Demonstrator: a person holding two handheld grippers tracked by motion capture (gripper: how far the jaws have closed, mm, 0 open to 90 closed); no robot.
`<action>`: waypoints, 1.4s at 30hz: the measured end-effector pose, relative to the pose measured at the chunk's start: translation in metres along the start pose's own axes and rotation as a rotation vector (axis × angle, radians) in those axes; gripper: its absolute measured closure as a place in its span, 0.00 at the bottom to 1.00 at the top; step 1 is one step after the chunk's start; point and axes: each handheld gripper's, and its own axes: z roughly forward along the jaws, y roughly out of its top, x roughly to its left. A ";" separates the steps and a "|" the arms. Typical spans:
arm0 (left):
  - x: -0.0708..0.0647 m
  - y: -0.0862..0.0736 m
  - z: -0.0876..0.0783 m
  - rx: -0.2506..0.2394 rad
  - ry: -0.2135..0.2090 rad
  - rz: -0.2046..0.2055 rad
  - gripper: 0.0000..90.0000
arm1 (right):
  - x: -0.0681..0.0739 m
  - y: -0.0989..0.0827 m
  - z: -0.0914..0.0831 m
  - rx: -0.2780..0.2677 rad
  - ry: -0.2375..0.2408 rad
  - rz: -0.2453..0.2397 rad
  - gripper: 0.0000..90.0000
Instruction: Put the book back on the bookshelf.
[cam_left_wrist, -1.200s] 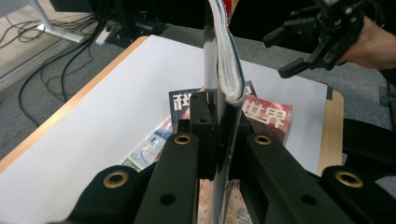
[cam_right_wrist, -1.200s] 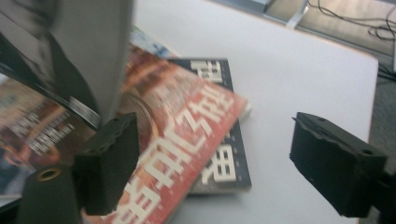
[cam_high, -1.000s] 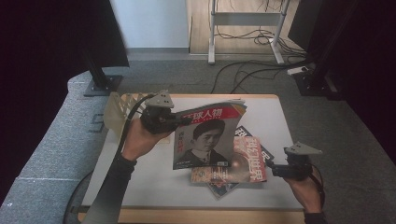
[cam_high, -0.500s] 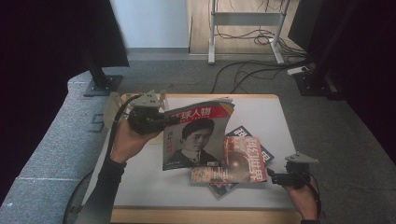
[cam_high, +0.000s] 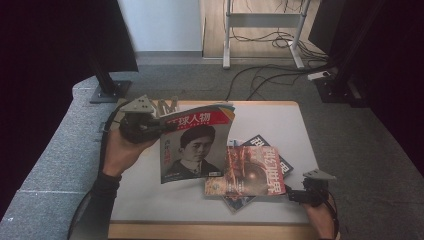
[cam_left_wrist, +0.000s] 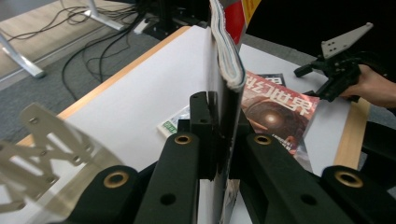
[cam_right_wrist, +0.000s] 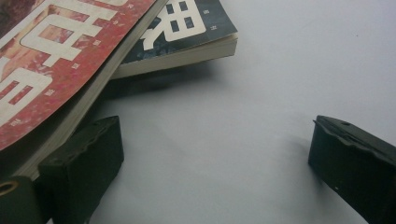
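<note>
White tabletop (cam_high: 280, 125) w/ wood edge, grey carpet around. At left, my left gripper (cam_high: 150, 129) is clamped on the portrait magazine (cam_high: 195, 145), held off the table, cover toward me, long axis roughly vertical, glossy pages fanning at top. Mid-right, red magazine (cam_high: 250, 170) lies flat atop a dark one (cam_high: 267, 150), spines diagonal. My right gripper (cam_high: 295, 194) sits beside them, jaws apart, nothing held.

Large white characters 球人物 across the red masthead of the portrait magazine (cam_high: 195, 145). White 幻世界 down the red-brown cover (cam_high: 250, 170). Partial white characters on the dark magazine (cam_right_wrist: 187, 23), unreadable.
</note>
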 end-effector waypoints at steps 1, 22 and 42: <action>0.001 -0.001 -0.002 0.000 0.005 -0.003 0.96 | 0.000 0.000 0.000 0.002 -0.002 -0.004 0.03; 0.030 -0.023 -0.048 0.014 0.123 -0.102 0.96 | 0.002 -0.001 0.000 -0.010 -0.013 -0.011 0.03; 0.061 -0.052 -0.104 -0.005 0.264 -0.233 0.96 | 0.001 -0.002 0.000 -0.011 -0.013 -0.012 0.03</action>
